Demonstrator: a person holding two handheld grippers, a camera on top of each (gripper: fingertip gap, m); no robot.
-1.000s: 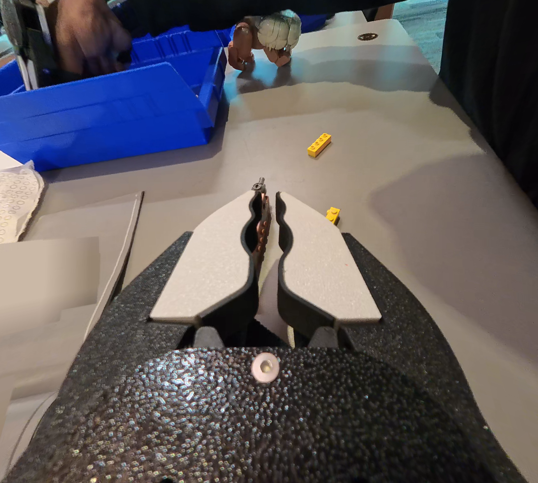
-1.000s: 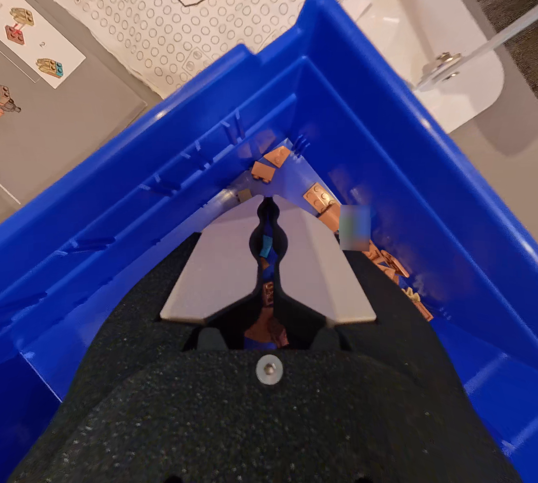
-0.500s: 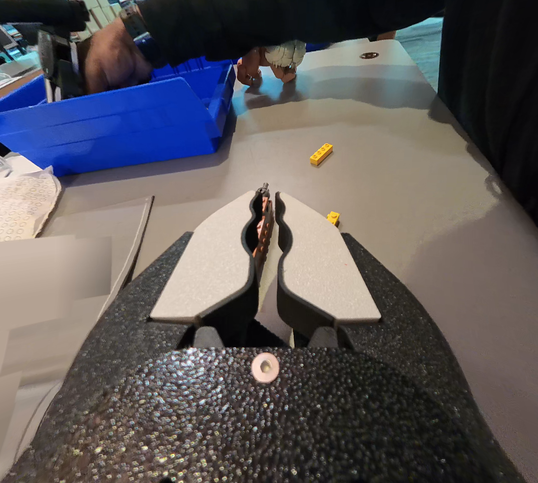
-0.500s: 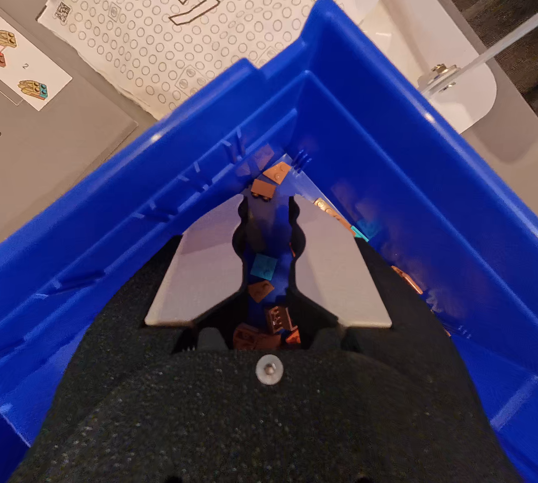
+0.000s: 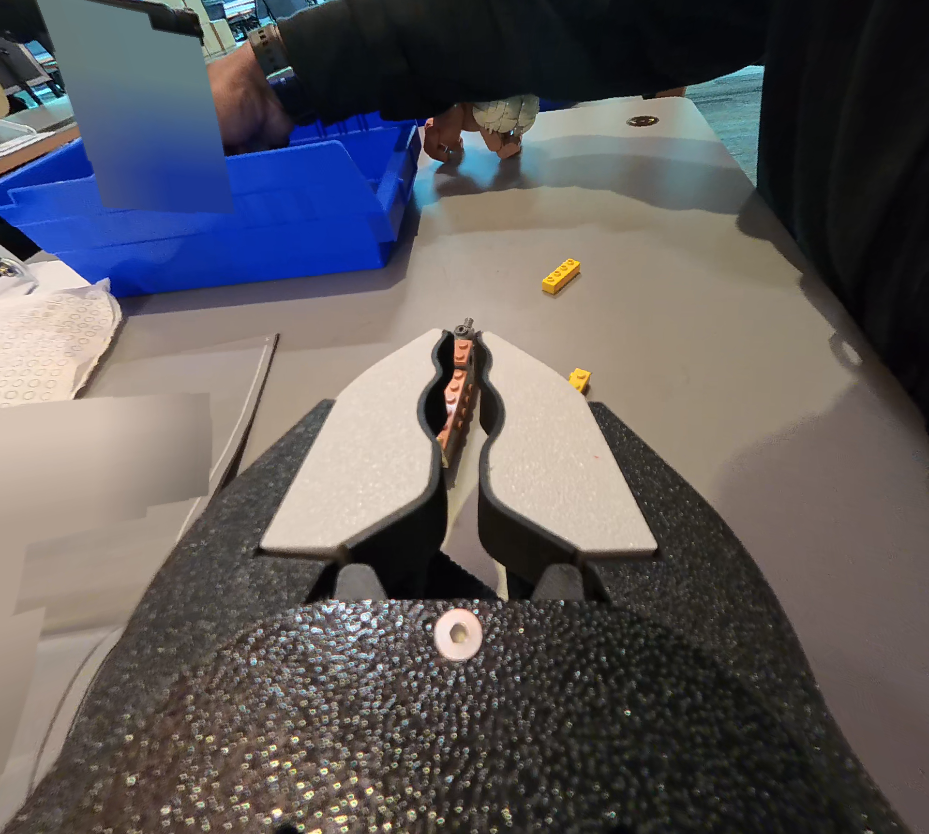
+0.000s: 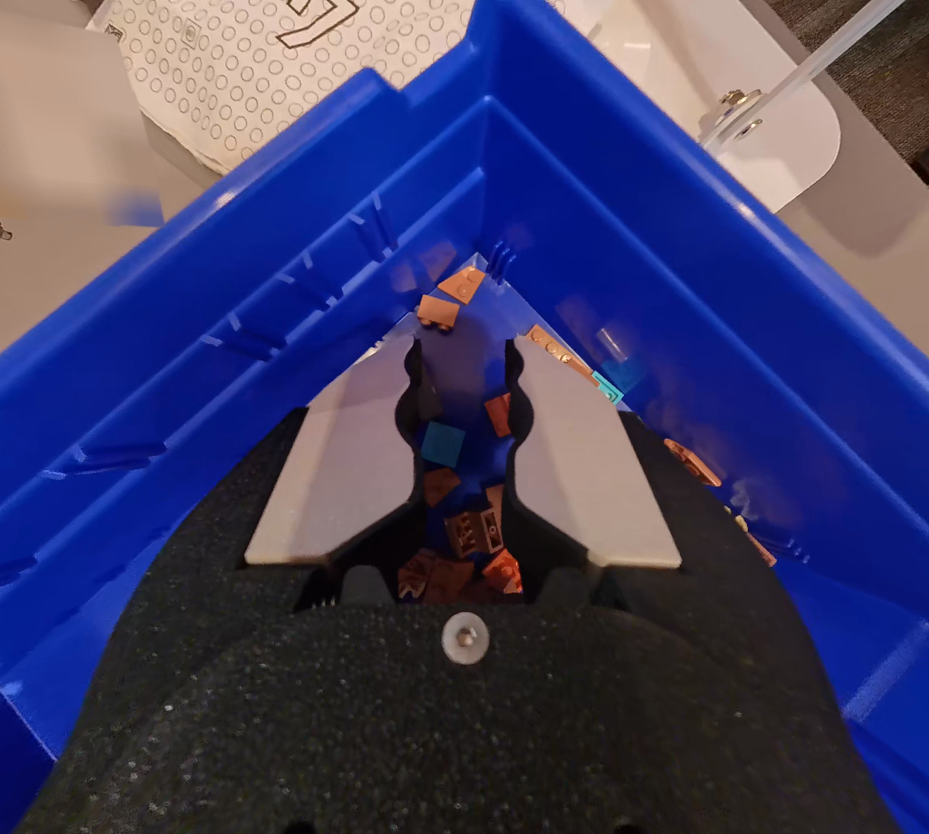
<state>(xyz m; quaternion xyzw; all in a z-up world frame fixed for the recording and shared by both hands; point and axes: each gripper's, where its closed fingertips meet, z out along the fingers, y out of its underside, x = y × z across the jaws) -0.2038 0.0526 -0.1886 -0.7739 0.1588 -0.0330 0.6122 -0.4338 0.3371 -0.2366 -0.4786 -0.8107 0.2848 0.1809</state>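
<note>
My left gripper [image 5: 465,335] is shut on a long brown brick assembly [image 5: 460,387] with a small dark grey piece at its front end. It holds the assembly a little above the grey table [image 5: 653,357]. My right gripper [image 6: 461,347] is open inside a corner of the blue bin [image 6: 603,206], with nothing between its pads. Below it lie several loose brown bricks [image 6: 462,287] and a teal tile [image 6: 442,445]. The bin also shows in the left wrist view [image 5: 251,217], where a person's dark sleeve [image 5: 502,21] reaches into it.
A yellow brick [image 5: 560,276] and a smaller yellow piece [image 5: 579,379] lie on the table ahead of the left gripper. A brown and cream brick model [image 5: 497,121] stands behind them. A circle-printed paper bag [image 6: 301,31] and sheets [image 5: 100,458] lie left of the bin. The left gripper's tips are roughly 35 centimeters from the right gripper's. My right gripper is the nearer one to the teal tile [image 6: 442,445]: about 4 centimeters, against 35 centimeters.
My right gripper's jaws went from shut to open inside the bin and drew back a little from the corner. My left gripper keeps hold of the brown assembly and has barely moved.
</note>
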